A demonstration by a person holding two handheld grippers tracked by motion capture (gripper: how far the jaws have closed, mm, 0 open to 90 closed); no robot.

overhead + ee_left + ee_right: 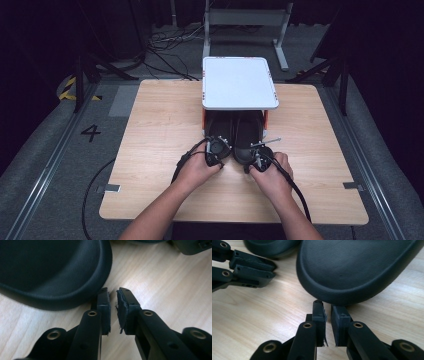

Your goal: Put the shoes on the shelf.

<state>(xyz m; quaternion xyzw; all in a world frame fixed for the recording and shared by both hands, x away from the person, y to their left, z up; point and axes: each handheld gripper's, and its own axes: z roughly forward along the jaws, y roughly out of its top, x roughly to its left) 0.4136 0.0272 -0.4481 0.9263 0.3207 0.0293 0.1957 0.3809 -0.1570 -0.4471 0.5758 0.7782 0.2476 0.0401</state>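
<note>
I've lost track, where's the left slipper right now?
In the high view the left slipper lies mid-table, toe under the white shelf, beside the other slipper, heel at the left gripper.

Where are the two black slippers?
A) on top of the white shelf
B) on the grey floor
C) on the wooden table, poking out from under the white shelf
C: the two black slippers lie on the wooden table, their heels sticking out from beneath the white shelf toward the two hands.

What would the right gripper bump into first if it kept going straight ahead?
Most likely the black slipper. The right gripper, jaws shut on nothing, points at its rounded heel edge, which sits just past the tips, though depth is hard to judge.
</note>
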